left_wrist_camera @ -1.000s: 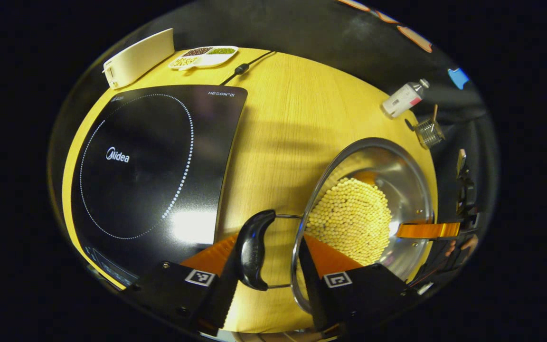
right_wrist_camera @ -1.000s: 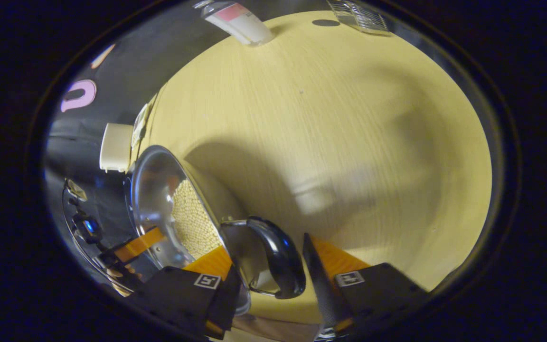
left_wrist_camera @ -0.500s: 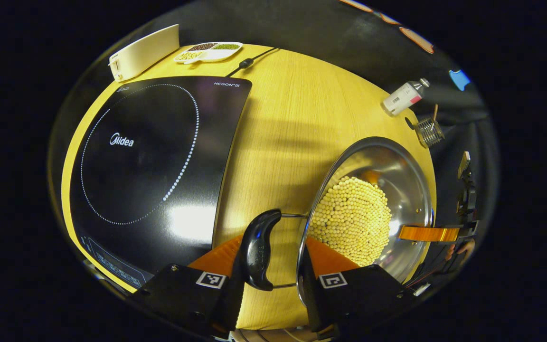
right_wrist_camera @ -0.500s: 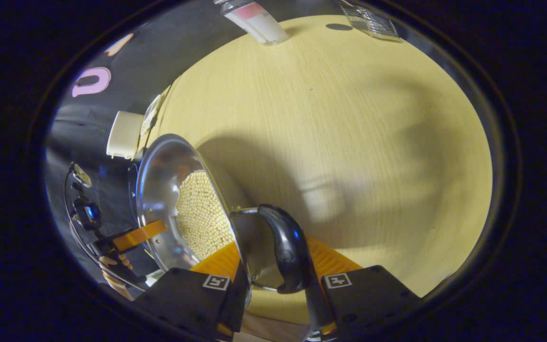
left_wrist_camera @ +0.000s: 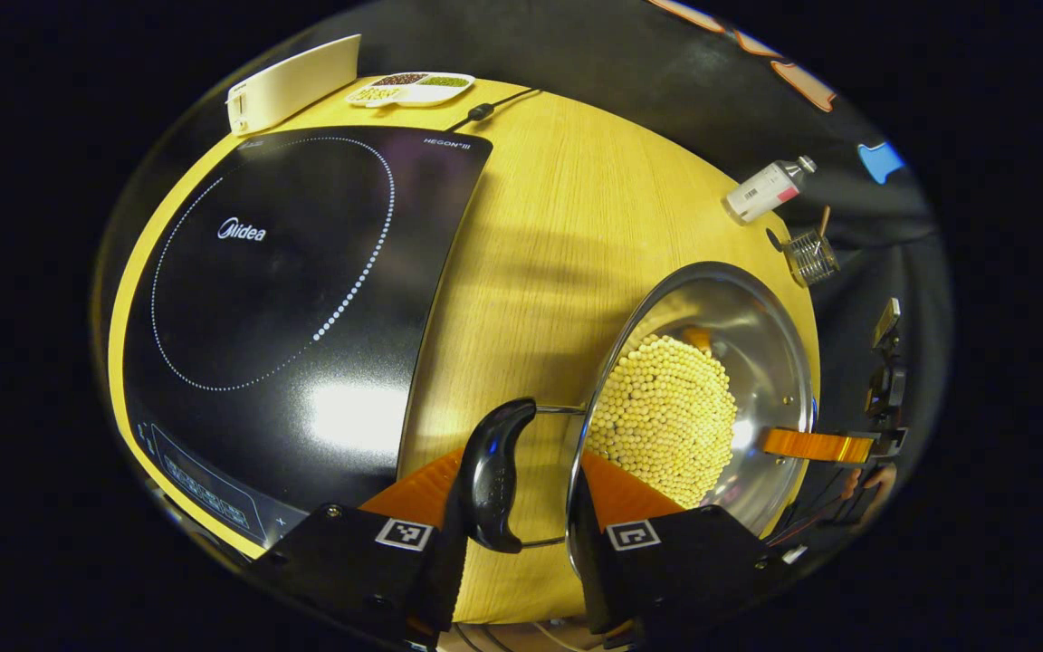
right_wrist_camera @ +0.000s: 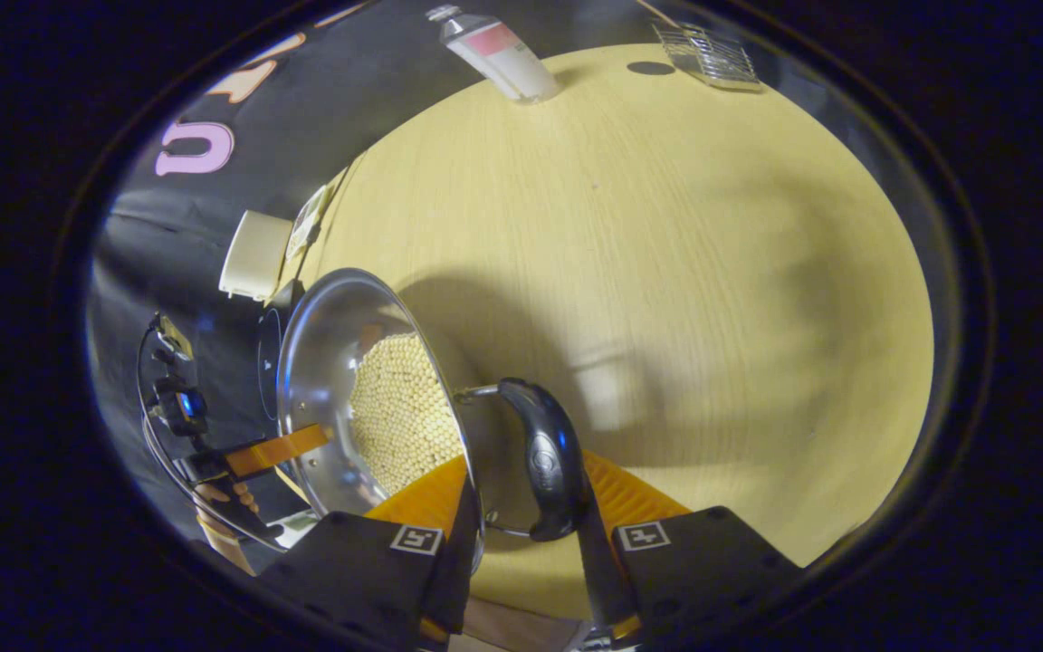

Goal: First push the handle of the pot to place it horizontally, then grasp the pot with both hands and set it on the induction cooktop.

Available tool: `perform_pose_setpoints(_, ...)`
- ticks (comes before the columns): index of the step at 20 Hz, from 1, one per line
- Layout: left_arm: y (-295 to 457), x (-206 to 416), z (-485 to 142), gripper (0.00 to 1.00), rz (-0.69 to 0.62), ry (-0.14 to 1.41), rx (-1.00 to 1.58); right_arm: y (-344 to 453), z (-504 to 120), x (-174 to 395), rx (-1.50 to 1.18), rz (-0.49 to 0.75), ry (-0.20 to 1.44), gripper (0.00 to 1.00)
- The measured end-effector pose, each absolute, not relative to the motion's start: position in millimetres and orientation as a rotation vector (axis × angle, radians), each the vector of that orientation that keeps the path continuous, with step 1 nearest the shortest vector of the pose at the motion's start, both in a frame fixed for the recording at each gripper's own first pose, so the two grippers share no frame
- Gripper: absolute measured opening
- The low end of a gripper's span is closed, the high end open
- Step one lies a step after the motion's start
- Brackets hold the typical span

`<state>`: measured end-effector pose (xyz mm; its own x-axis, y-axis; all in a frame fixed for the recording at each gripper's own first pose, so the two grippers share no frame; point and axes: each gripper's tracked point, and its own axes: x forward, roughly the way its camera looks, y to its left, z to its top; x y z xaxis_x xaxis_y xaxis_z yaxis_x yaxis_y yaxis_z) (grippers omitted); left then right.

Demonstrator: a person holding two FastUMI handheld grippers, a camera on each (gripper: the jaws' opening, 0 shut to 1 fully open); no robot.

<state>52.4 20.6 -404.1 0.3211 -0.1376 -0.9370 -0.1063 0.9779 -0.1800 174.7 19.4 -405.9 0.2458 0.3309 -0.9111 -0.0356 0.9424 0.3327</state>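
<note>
Left gripper view: left gripper (left_wrist_camera: pixel 515 534) sits at the near rim of the steel pot (left_wrist_camera: pixel 761 326); its fingers (left_wrist_camera: pixel 612 493) straddle the pot's black side handle (left_wrist_camera: pixel 492 475), one outside the handle, the other against the pot wall under the rim; whether both actually press on the handle I cannot tell; pot is full of pale round beans (left_wrist_camera: pixel 664 418); induction cooktop (left_wrist_camera: pixel 286 299) lies left of the pot w/ a strip of bare wooden table (left_wrist_camera: pixel 558 235) between them, so pot isn't on it; beyond the pot at the table's far edge lie a white bottle (left_wrist_camera: pixel 766 188) on its side and a small wire basket (left_wrist_camera: pixel 809 256); past the cooktop, a white box (left_wrist_camera: pixel 291 83) and a divided dish of grains (left_wrist_camera: pixel 411 88); across the pot, right gripper (left_wrist_camera: pixel 816 445) reaches its far rim, a hand (left_wrist_camera: pixel 867 478) behind it.

Right gripper view: right gripper (right_wrist_camera: pixel 521 534) is at the pot's (right_wrist_camera: pixel 318 362) other black handle (right_wrist_camera: pixel 544 457); handle sits between the fingers (right_wrist_camera: pixel 617 498), inner one at the pot wall, outer one touching the handle's tip; firm pinch or not, cannot tell; beans (right_wrist_camera: pixel 399 412) visible inside; beyond the pot, left gripper (right_wrist_camera: pixel 272 451) at the opposite rim; bottle (right_wrist_camera: pixel 499 52) and wire basket (right_wrist_camera: pixel 707 54) far across the table (right_wrist_camera: pixel 666 235).
</note>
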Motion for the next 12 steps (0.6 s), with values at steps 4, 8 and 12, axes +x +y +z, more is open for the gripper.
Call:
perform_pose_setpoints(4, 20.8, 54.5, -404.6, 0.56, -0.043, 1.244, -0.213, 30.4, -412.4, 185.7, 0.310, 0.341, 1.278, 0.51)
perform_pose_setpoints(8, 20.5, 54.9, -404.0, 0.55, -0.047, 1.239, -0.221, 35.7, -411.0, 191.6, 0.359, 0.379, 1.220, 0.51)
perform_pose_setpoints(12, 20.7, 58.2, -401.8, 0.56, -0.051, 1.208, -0.212, 33.8, -402.6, 193.9, 0.355, 0.367, 1.161, 0.45)
